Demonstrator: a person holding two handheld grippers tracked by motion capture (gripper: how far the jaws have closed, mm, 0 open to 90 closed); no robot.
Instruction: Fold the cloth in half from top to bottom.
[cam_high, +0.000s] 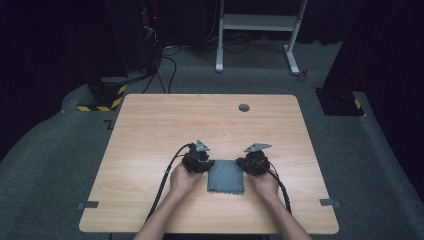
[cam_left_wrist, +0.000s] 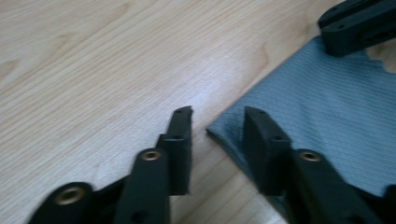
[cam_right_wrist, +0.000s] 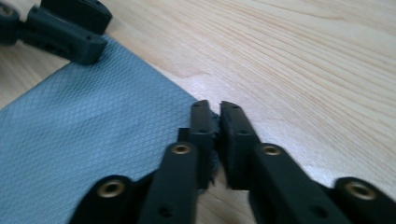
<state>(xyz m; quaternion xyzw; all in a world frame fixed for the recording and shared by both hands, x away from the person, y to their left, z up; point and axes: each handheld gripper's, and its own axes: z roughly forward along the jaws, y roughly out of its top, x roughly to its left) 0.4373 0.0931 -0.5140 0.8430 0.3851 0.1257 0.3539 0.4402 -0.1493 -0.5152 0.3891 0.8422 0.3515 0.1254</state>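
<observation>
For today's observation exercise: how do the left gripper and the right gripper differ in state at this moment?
The left gripper has its jaws apart, astride a corner of the grey cloth without pinching it; the right gripper has its jaws closed on its cloth corner. The left sits at the cloth's left edge, the right at its right edge. Both rest low over the wooden table.

Both forearms are bare, no sleeves. The left gripper (cam_high: 199, 161) and right gripper (cam_high: 254, 163) are black, each topped by a grey three-cornered plate and trailing a black cable; brass-coloured rivets stud their flat black jaws.
</observation>
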